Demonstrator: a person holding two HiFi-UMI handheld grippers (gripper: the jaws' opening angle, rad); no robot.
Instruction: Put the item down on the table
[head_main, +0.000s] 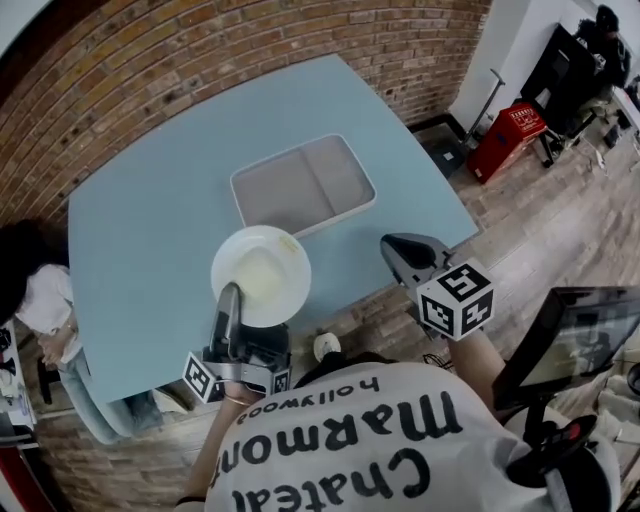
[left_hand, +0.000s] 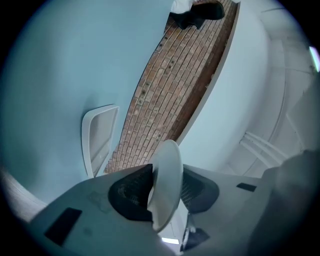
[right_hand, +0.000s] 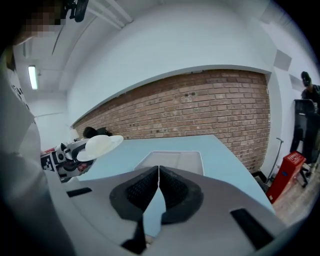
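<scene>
The brick wall (right_hand: 200, 105) runs along the far side, beyond both pairs of jaws. The light blue tabletop (head_main: 150, 200) spreads out ahead of them, and its near edge lies just under the left jaws.

A grey tray (head_main: 303, 184) with a white rim lies flat on the tabletop. It is straight ahead of the right jaws, and ahead and to the right of the left jaws as the head view shows them.

The white plate (head_main: 261, 275) is pinched by its near rim in the jaws of the left gripper (head_main: 230, 298). In the left gripper view, the rim stands edge-on between the two dark pads, which press on it from either side. The rest of the plate reaches out past the jaw tips towards the tray. It is held over the near part of the tabletop, and in the right gripper view it shows raised clear of the surface. The near corner of the tray is just beyond its far edge.

The right gripper (head_main: 398, 252) is to the right of the plate and apart from it, off the tabletop's near right edge. Its jaws are pressed together with nothing between them, and the tray lies beyond their tips. From there the left gripper and the plate show well off to the left.
</scene>
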